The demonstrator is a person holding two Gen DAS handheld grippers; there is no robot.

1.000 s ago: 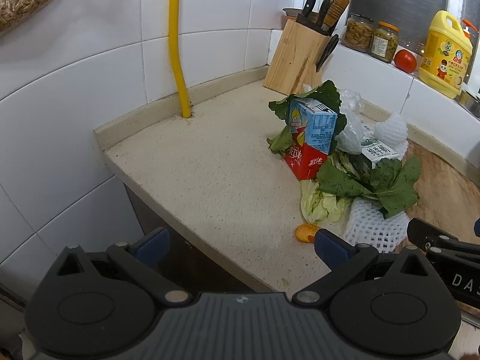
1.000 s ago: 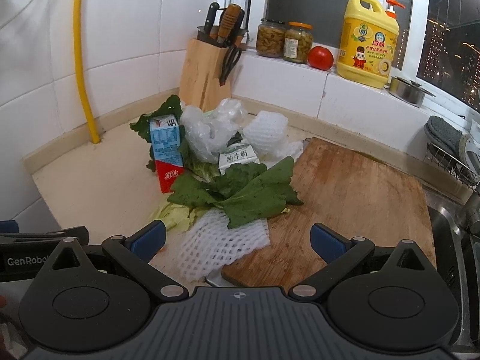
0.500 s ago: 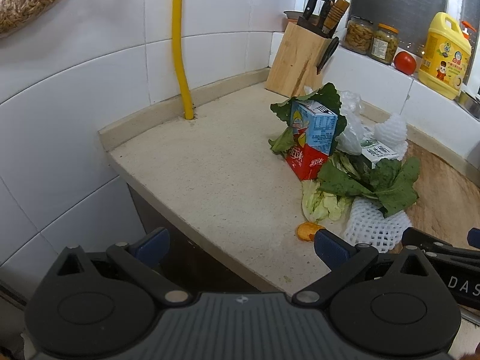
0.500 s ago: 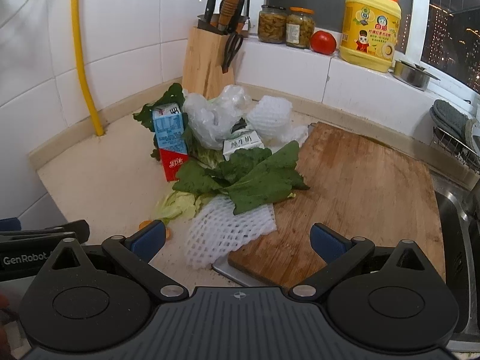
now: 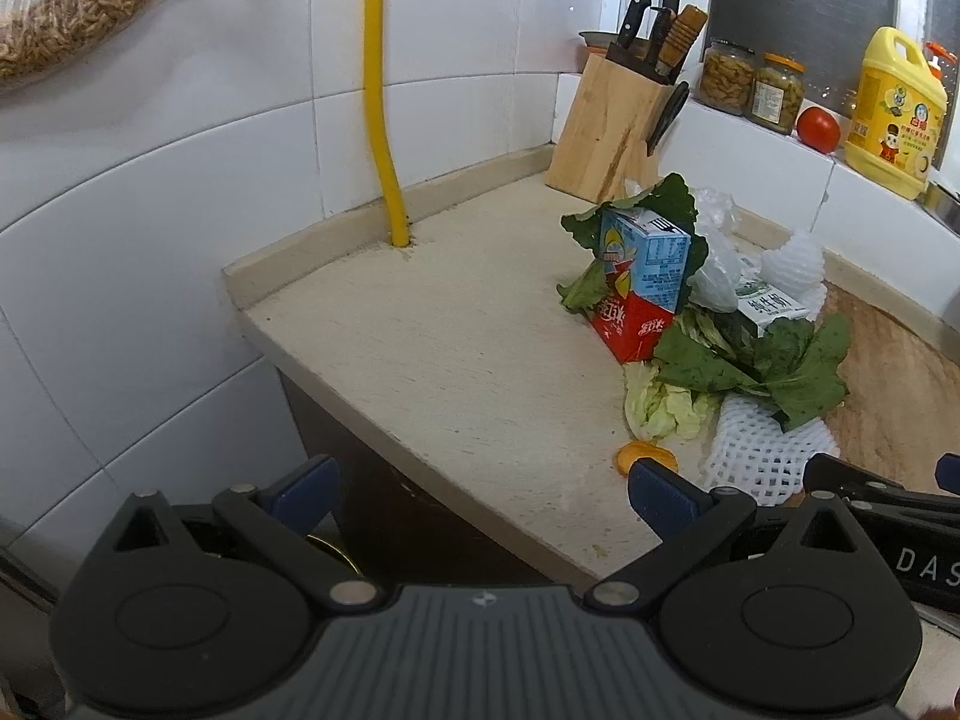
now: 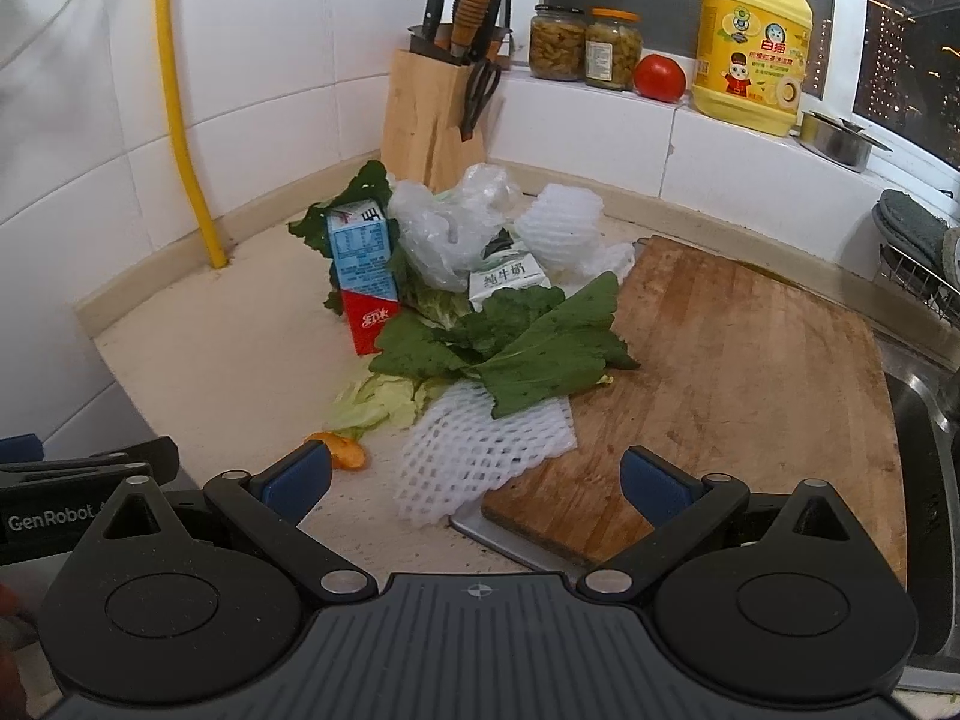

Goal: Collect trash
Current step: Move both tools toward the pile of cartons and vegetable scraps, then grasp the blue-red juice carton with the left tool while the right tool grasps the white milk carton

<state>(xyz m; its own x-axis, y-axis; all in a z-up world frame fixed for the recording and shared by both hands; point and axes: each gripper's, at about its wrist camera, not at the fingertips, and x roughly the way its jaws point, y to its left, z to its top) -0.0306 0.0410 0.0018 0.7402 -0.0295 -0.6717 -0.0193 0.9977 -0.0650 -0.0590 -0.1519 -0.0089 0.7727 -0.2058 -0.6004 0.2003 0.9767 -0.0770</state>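
A pile of trash lies on the counter: a blue and red drink carton (image 6: 363,276) (image 5: 645,282), a white milk carton (image 6: 507,279), a crumpled clear plastic bag (image 6: 450,228), green leaves (image 6: 516,345) (image 5: 774,360), pale cabbage scraps (image 6: 378,399), white foam fruit nets (image 6: 480,450) (image 5: 762,450) and an orange peel (image 6: 345,450) (image 5: 645,455). My right gripper (image 6: 474,480) is open and empty, just short of the near foam net. My left gripper (image 5: 480,489) is open and empty at the counter's front left edge, apart from the pile.
A wooden cutting board (image 6: 720,372) lies right of the pile. A knife block (image 6: 432,120) stands in the back corner. Jars, a tomato (image 6: 659,77) and a yellow detergent jug (image 6: 753,42) sit on the sill. A sink (image 6: 924,480) is at far right. A yellow pipe (image 5: 384,120) runs down the wall.
Both grippers have drifted slightly closer to the counter and pile; the scene sits a little lower and nearer in both views. Nothing was grasped or moved.
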